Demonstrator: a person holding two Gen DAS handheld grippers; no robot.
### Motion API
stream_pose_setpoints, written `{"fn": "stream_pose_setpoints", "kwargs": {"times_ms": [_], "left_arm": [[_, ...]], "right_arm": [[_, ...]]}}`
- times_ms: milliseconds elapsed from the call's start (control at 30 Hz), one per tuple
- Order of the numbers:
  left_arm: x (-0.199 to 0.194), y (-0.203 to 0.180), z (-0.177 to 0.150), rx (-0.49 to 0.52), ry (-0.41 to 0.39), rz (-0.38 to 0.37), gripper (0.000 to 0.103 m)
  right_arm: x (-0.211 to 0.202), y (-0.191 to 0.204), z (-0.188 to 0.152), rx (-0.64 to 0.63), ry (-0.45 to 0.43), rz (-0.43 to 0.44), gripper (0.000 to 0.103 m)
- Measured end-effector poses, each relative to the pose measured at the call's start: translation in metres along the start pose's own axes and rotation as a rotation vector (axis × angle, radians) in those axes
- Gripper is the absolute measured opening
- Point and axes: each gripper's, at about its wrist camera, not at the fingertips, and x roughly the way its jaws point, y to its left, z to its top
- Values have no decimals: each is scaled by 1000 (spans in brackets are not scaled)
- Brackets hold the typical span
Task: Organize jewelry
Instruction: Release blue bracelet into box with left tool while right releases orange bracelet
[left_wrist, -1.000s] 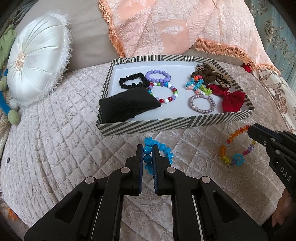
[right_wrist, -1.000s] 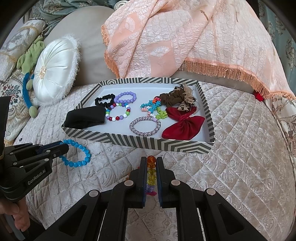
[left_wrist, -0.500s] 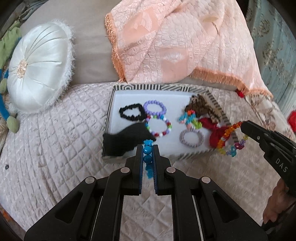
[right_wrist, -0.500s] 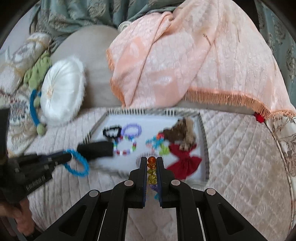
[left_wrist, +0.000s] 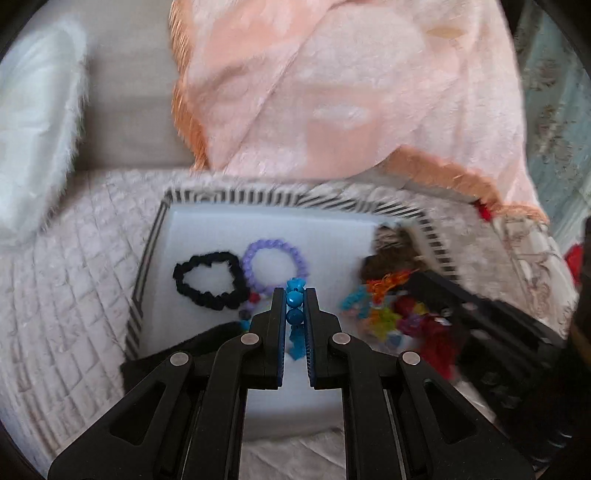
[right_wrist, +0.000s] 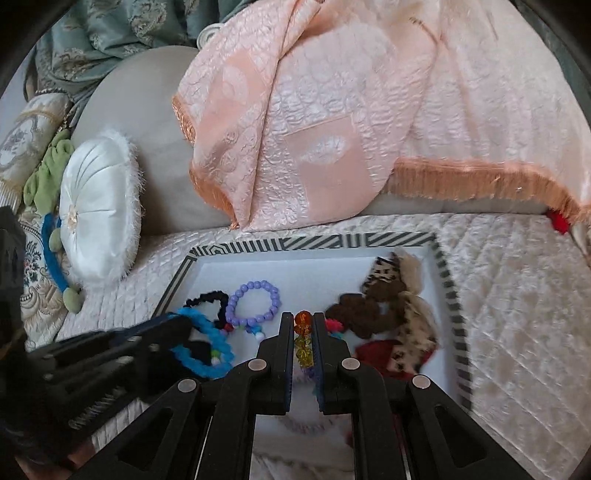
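Observation:
A striped-rim tray (left_wrist: 236, 196) (right_wrist: 314, 242) with a white floor lies on the quilted bed. My left gripper (left_wrist: 295, 301) is shut on a blue bead bracelet (left_wrist: 294, 299) and hangs over the tray's middle. In the right wrist view that bracelet (right_wrist: 207, 345) dangles as a loop from the left gripper (right_wrist: 173, 325). My right gripper (right_wrist: 303, 325) is shut on a multicoloured bead bracelet (right_wrist: 303, 321) above the tray; its loop (left_wrist: 384, 306) shows blurred in the left wrist view. In the tray lie a purple bead bracelet (left_wrist: 275, 264) (right_wrist: 255, 304) and a black scrunchie (left_wrist: 208, 278).
The tray also holds a black cloth band (left_wrist: 177, 363), a brown leopard-print hair bow (right_wrist: 395, 302) and a red bow (right_wrist: 384, 356). A peach fringed blanket (right_wrist: 332, 110) is heaped behind the tray. A white round cushion (right_wrist: 98, 212) sits at the left.
Both grippers lifted their bracelets off the quilt in front of the tray and carried them forward over it. The tray now lies right beneath them.

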Motion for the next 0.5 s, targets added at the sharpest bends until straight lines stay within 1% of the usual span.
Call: {"fn": "stream_pose_setpoints", "kwargs": {"times_ms": [33, 100, 133, 167, 267, 300, 433, 500], "left_arm": [[15, 7, -3, -14, 29, 26, 8], [33, 16, -8, -21, 78, 74, 8], [38, 18, -11, -21, 91, 87, 7], [41, 20, -12, -16, 97, 91, 8], [39, 17, -13, 7, 83, 108, 8], [38, 16, -14, 13, 79, 117, 8], [38, 10, -18, 48, 83, 137, 10], [34, 10, -17, 49, 84, 125, 17]], "right_arm": [[7, -2, -1, 8, 2, 0, 8], [22, -12, -5, 37, 44, -22, 8], [30, -19, -9, 58, 72, -49, 8], [34, -24, -12, 68, 87, -66, 8], [40, -33, -17, 73, 110, -102, 8], [40, -34, -17, 77, 114, -103, 8], [43, -42, -23, 117, 150, -42, 9], [42, -43, -24, 123, 153, -25, 10]]}}
